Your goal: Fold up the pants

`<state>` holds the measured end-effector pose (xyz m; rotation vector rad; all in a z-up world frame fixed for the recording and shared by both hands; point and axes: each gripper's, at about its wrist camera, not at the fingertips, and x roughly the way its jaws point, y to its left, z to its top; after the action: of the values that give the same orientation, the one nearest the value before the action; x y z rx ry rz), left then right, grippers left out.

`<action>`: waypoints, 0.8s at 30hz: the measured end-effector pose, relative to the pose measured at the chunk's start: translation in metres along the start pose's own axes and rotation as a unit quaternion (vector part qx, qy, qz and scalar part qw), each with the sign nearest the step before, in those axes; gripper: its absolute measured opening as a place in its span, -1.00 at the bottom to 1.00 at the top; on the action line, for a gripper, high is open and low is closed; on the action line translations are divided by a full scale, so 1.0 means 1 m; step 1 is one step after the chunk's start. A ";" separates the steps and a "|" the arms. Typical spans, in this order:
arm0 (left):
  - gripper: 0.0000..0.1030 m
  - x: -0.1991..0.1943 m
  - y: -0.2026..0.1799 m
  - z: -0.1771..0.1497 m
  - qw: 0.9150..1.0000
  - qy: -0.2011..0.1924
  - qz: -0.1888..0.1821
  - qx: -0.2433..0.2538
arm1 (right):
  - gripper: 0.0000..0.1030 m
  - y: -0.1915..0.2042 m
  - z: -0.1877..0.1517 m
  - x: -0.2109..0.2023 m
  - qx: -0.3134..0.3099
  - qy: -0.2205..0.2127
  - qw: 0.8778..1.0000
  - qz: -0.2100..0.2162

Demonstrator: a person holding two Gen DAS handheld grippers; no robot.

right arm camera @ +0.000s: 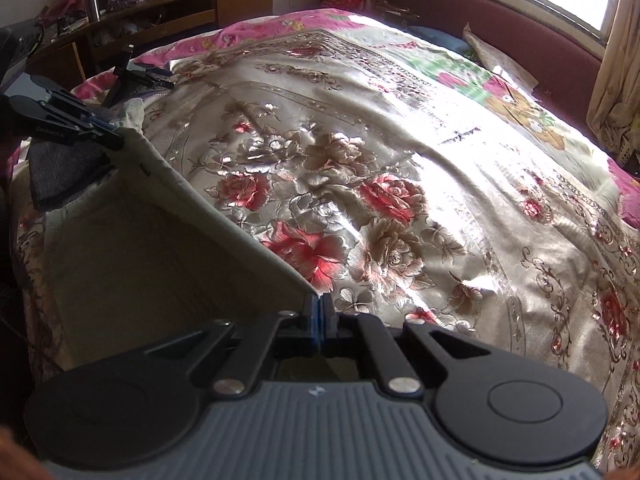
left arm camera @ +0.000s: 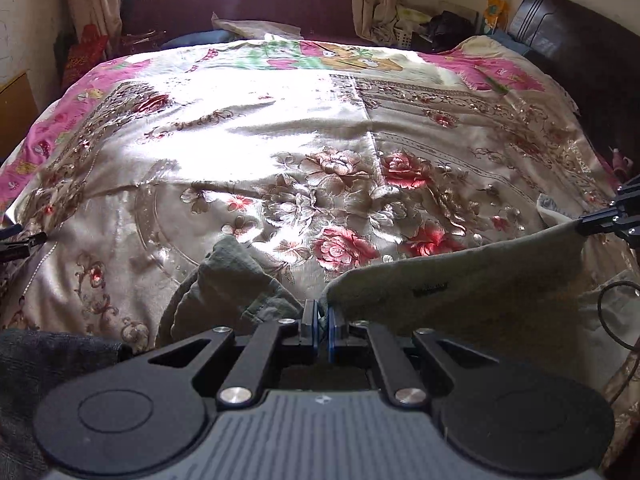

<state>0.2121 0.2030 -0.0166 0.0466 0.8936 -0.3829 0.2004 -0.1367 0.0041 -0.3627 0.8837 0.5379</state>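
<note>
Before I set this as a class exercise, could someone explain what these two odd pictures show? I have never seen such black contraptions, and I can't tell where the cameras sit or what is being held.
There is no robot here. A person holds one hand-held gripper in each hand, a two-fingered clamp with a wide-angle camera on it looking along its fingers. One picture comes from the left hand-held gripper, the other from the right hand-held gripper, and each also catches the other tool at its edge. Below lies a bed under a shiny flowered bedspread. Both clamps are shut on the greyish-green pants, pinching one edge so that it stretches between them above the bedspread. Dark cloth lies nearby.
</note>
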 end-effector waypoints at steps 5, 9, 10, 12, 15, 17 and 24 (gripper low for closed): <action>-0.60 -0.020 -0.003 -0.050 1.000 -0.007 0.001 -0.029 | -0.97 0.034 -0.028 -0.009 -0.014 0.003 1.000 0.004; -0.60 -0.024 -0.004 -0.083 0.999 -0.002 0.015 -0.044 | -0.97 0.063 -0.054 -0.005 -0.033 0.007 0.999 0.008; -0.60 -0.024 -0.004 -0.091 0.999 -0.003 0.017 -0.048 | -0.97 0.068 -0.059 -0.003 -0.036 0.009 0.999 0.008; -0.60 -0.024 -0.004 -0.105 0.998 -0.004 0.017 -0.060 | -0.97 0.080 -0.073 0.005 -0.039 0.014 0.999 0.005; -0.60 -0.025 -0.004 -0.126 0.997 -0.002 0.012 -0.081 | -0.97 0.089 -0.090 0.014 -0.033 0.021 0.999 0.005; -0.59 -0.024 -0.004 -0.136 0.996 0.003 0.010 -0.092 | -0.97 0.093 -0.100 0.020 -0.025 0.025 0.999 0.008; -0.38 -0.028 0.004 -0.177 0.984 0.013 -0.003 -0.176 | -0.96 0.101 -0.139 0.040 0.012 0.045 0.999 0.010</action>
<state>0.0650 0.2497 -0.1072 -0.2768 0.9775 -0.2255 0.0751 -0.1143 -0.1172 -0.3583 0.9814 0.5319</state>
